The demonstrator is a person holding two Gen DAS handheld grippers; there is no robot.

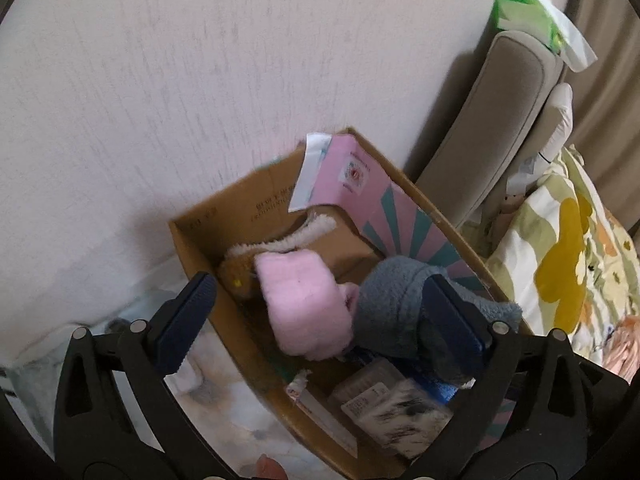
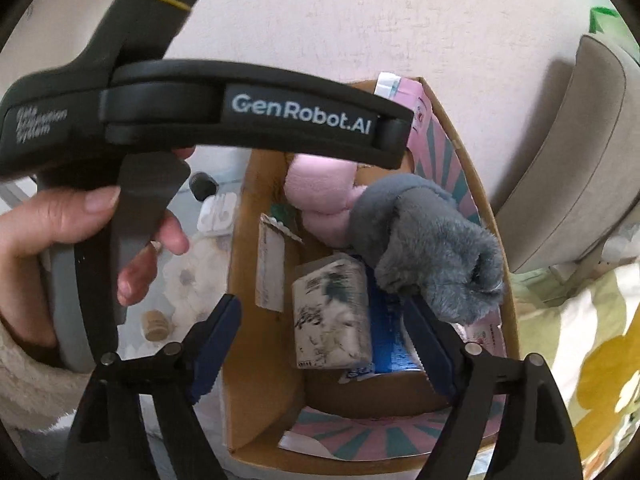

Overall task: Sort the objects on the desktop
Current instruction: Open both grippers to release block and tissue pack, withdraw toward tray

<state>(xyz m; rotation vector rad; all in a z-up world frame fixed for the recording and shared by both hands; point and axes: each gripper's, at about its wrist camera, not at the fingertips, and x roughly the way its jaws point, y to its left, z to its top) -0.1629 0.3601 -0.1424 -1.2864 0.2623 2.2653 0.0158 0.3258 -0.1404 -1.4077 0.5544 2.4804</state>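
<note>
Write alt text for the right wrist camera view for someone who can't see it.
An open cardboard box holds a grey plush item, a pink plush item and a white printed packet, seen between the open right gripper fingers. A hand holds the left gripper across the top.

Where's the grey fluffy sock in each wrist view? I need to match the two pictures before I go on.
Left wrist view: the grey sock lies lower right of centre, in the cardboard box, beside the pink sock.
Right wrist view: the grey sock lies right of centre, in the cardboard box, drooping toward its right wall.
Shared landmark: the box's pink and teal striped flap.
</note>
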